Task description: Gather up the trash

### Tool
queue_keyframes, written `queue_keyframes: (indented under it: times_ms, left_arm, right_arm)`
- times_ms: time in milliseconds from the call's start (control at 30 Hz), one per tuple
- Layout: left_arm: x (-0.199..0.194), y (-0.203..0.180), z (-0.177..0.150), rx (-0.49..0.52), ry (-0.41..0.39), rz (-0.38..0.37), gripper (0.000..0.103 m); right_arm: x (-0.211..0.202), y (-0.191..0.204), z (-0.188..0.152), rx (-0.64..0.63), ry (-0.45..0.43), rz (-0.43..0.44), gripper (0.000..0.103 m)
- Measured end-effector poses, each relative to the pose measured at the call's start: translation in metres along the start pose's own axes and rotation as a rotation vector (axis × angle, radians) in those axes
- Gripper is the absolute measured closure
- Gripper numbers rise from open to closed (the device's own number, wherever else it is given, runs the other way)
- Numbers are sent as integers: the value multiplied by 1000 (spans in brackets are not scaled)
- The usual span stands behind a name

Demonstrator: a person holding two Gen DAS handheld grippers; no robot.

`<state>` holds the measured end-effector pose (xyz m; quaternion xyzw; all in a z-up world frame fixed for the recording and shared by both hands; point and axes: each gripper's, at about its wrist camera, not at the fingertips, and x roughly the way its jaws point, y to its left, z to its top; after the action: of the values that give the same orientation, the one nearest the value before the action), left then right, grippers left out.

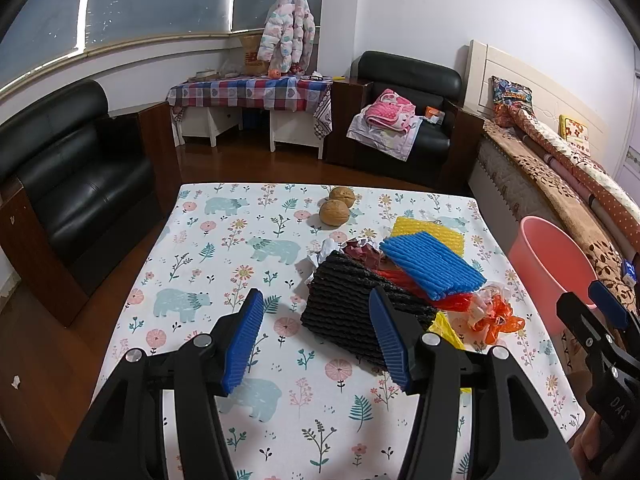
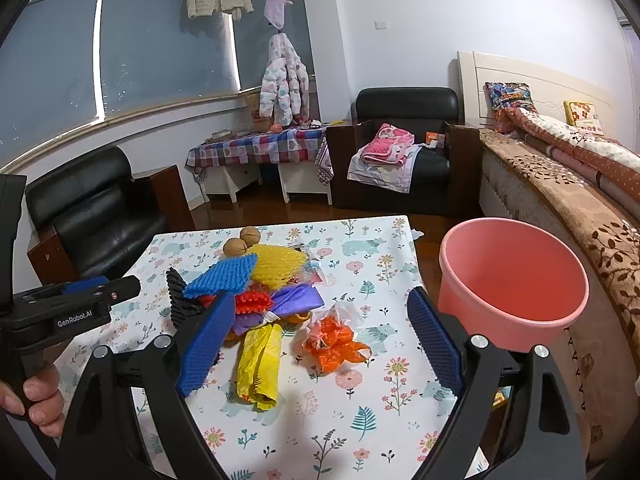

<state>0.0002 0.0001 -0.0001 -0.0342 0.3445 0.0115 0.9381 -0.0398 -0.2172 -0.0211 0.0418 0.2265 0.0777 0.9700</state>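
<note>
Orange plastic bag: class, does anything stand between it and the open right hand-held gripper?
Nothing visible does. The orange plastic bag lies alone on the tablecloth, just ahead of the right hand-held gripper.

The room is evenly lit from overhead; soft shadows are cast on the desk point(image 1: 208, 264). Edges are bent and darkened by fisheye distortion.

both wrist views angled down, close, sharing trash pile point(image 1: 400, 276) point(image 2: 260, 292)

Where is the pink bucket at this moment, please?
The pink bucket stands off the table's right edge, between it and the bed; the right wrist view shows it just beyond the right gripper's right finger.
</note>
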Motion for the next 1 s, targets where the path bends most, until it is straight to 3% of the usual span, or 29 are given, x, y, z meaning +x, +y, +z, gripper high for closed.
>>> queue_keyframes:
  times_ms: [1000]
  left_arm:
    - [0, 0, 0, -2, 1, -2, 48]
  right_arm:
    - [2, -3, -2, 0, -3, -3, 17]
